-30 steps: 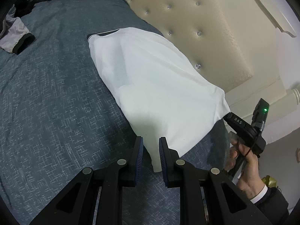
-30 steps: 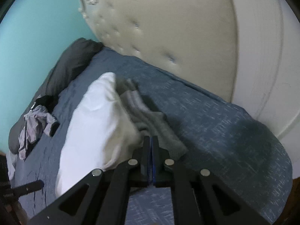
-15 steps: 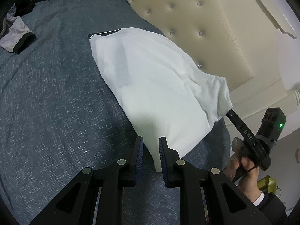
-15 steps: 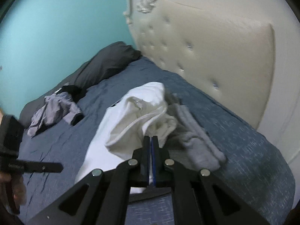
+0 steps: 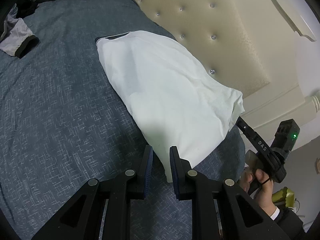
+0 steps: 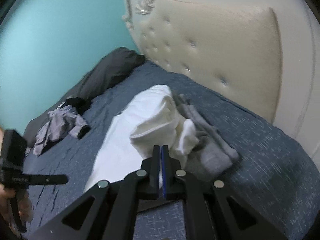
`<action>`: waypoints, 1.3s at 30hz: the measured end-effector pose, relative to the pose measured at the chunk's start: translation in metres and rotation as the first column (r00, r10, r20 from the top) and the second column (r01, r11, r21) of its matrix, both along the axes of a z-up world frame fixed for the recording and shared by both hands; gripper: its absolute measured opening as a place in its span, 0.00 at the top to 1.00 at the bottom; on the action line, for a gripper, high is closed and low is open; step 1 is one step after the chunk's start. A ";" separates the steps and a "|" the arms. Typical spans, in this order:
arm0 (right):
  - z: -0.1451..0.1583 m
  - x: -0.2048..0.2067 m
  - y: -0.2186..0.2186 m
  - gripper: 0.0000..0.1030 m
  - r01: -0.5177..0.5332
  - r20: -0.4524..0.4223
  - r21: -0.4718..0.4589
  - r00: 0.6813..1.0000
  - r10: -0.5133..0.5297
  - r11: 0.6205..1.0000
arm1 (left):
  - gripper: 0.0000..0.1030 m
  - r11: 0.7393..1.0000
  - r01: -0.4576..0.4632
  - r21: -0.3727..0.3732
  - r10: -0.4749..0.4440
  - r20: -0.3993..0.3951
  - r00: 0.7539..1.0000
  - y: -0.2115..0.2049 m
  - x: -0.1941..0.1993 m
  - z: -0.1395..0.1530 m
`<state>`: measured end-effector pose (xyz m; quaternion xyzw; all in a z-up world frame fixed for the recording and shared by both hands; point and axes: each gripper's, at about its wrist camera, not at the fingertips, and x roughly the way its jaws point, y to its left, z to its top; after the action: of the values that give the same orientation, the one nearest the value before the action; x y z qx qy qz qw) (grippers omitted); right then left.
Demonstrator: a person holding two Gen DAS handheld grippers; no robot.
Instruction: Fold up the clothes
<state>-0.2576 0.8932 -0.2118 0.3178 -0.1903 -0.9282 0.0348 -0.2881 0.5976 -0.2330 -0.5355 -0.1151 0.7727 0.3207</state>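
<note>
Left gripper (image 5: pixel 161 154) with jaws apart straddling the near corner of a white shirt (image 5: pixel 166 92) on a blue bedspread (image 5: pixel 56 104), right gripper (image 6: pixel 160 150) clamped on the shirt's lifted far corner, grey garment (image 6: pixel 212 146) beyond, tufted headboard (image 5: pixel 210 26) behind.

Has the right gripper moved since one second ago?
Yes. In the left wrist view the right gripper, shut on the white shirt's corner, has lifted that corner, which now overlaps the tufted headboard.
</note>
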 end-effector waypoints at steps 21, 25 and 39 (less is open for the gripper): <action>-0.019 -0.009 0.034 0.66 0.170 0.112 -0.176 0.982 -0.152 0.970 | 0.81 1.000 -0.001 -0.002 0.001 0.006 1.000 -0.003 0.002 -0.004; -0.025 -0.011 0.047 0.89 0.195 0.124 -0.279 0.978 -0.166 0.940 | 0.81 1.000 -0.001 -0.003 0.001 0.009 1.000 -0.003 0.003 -0.005; -0.040 0.008 0.062 0.99 0.241 0.101 -0.414 0.971 -0.219 0.878 | 0.81 1.000 0.000 -0.010 0.001 0.022 1.000 -0.005 0.003 -0.013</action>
<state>-0.2495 0.9550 -0.2523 0.3015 -0.4245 -0.8537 -0.0122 -0.2849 0.5923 -0.2462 -0.5455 -0.1147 0.7676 0.3164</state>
